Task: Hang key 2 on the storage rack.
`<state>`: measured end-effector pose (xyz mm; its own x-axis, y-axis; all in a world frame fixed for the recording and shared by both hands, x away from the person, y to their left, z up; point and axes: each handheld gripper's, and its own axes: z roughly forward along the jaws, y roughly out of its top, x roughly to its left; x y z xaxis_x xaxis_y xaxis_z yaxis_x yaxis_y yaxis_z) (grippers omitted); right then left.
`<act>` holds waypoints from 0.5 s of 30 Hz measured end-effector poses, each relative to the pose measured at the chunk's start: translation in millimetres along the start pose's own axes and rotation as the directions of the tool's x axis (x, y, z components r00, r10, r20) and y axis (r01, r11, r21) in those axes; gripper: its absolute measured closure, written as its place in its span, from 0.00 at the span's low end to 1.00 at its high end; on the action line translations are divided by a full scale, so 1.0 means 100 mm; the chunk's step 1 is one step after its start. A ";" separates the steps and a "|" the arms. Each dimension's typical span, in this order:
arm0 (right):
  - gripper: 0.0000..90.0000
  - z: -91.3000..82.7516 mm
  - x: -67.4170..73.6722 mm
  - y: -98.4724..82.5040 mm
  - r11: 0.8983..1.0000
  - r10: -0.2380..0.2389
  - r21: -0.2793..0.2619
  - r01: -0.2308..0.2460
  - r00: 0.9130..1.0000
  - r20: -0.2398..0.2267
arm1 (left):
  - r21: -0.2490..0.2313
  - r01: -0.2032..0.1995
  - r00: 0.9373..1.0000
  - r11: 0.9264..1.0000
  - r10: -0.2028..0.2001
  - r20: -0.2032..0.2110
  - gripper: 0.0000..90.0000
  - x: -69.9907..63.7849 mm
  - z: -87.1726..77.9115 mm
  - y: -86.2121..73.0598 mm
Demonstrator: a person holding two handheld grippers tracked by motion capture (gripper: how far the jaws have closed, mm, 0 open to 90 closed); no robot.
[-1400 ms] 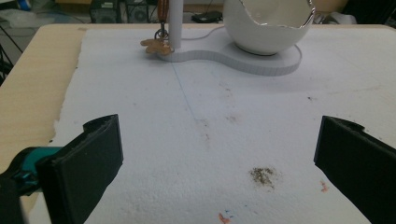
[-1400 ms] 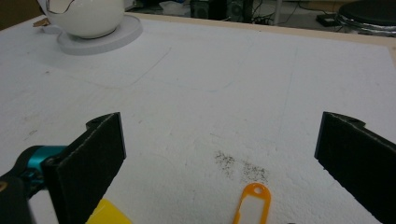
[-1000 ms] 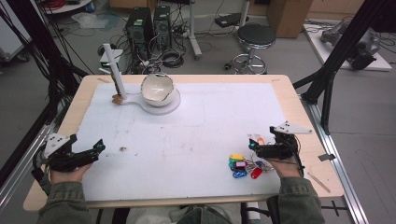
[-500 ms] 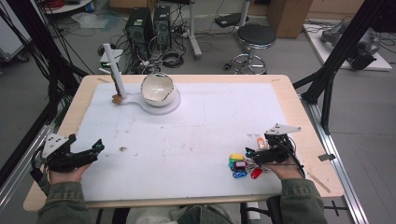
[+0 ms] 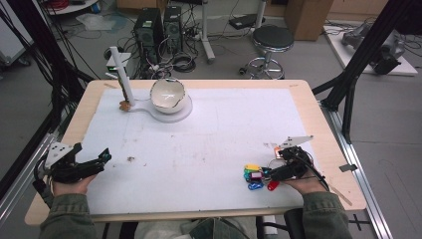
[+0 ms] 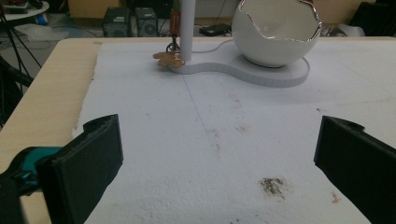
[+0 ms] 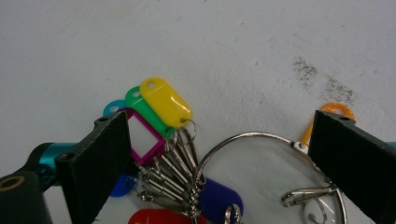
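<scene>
A bunch of coloured key tags (image 5: 255,175) on a large metal ring (image 7: 247,137) lies on the white mat near the table's front right. My right gripper (image 5: 271,172) is open just over it. In the right gripper view, the jaws straddle the ring, with the yellow tag (image 7: 166,102) and its neighbours by the left jaw and an orange tag (image 7: 334,111) by the right jaw. My left gripper (image 5: 102,158) is open at the front left, with nothing between its jaws, and it faces the white bowl (image 6: 275,32).
The egg-shaped bowl (image 5: 167,94) sits on a flat white stand (image 5: 174,113) at the back left. An upright white post (image 5: 122,74) rises from the stand, with a small brown item (image 5: 124,105) at its foot. The white mat (image 5: 214,134) covers most of the wooden table.
My right gripper has come down and toward the person, closing in over the key bunch. The left gripper has stayed put.
</scene>
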<state>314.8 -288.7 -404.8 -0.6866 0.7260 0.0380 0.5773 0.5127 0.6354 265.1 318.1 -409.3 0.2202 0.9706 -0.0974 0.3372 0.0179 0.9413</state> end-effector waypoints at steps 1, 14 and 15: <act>0.06 0.00 0.01 0.00 1.000 -0.007 0.003 0.007 1.000 -0.001 | 0.001 -0.001 1.000 1.000 0.001 0.001 0.02 0.00 0.00 0.00; 0.12 0.08 0.16 0.04 0.992 -0.123 0.025 0.125 0.989 -0.084 | 0.005 -0.004 1.000 1.000 0.004 0.005 0.02 -0.01 0.01 0.00; 0.18 0.09 0.16 0.04 0.991 -0.128 0.026 0.132 0.987 -0.100 | 0.006 -0.004 1.000 1.000 0.004 0.005 0.02 -0.01 0.01 0.00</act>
<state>309.7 -270.8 -408.3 -0.7957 0.6047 0.0328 0.4931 0.6155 0.6148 265.6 317.3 -409.5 0.2259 0.9695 -0.0949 0.3421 0.0122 0.9396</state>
